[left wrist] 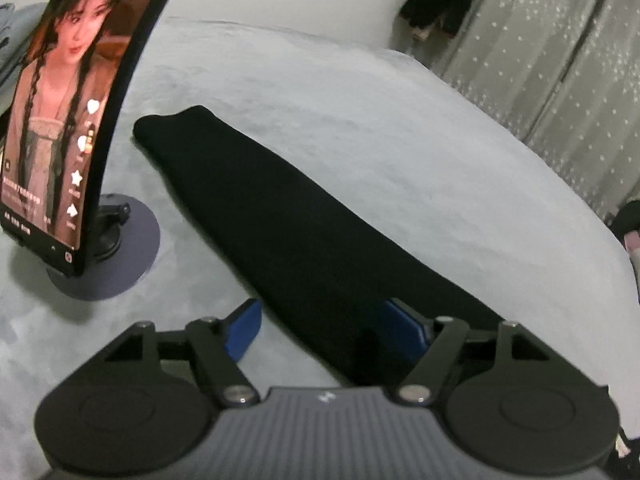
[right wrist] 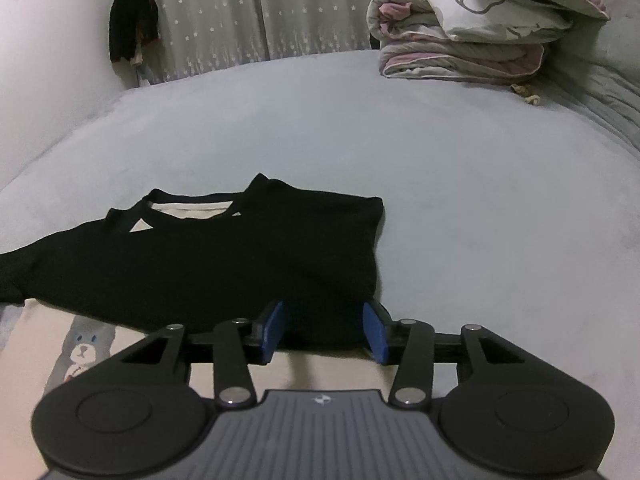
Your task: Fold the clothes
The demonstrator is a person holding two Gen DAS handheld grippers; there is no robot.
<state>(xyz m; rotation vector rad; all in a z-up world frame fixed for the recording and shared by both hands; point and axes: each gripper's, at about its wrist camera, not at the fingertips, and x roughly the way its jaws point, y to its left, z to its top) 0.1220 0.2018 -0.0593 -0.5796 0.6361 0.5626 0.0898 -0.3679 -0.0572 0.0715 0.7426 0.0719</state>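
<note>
Your left tongs (left wrist: 320,328) stand open astride the black garment (left wrist: 280,216) lying folded near the bed's (left wrist: 360,92) left edge; your right tongs (right wrist: 324,330) gape at its near hem, pads clear.

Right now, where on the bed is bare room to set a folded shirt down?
Free: the wide stretch of bed sheet between the black shirt and the stacked quilts, and beyond the shirt toward the curtain. Crowded: beside the phone on its stand, near the sleeve.
</note>
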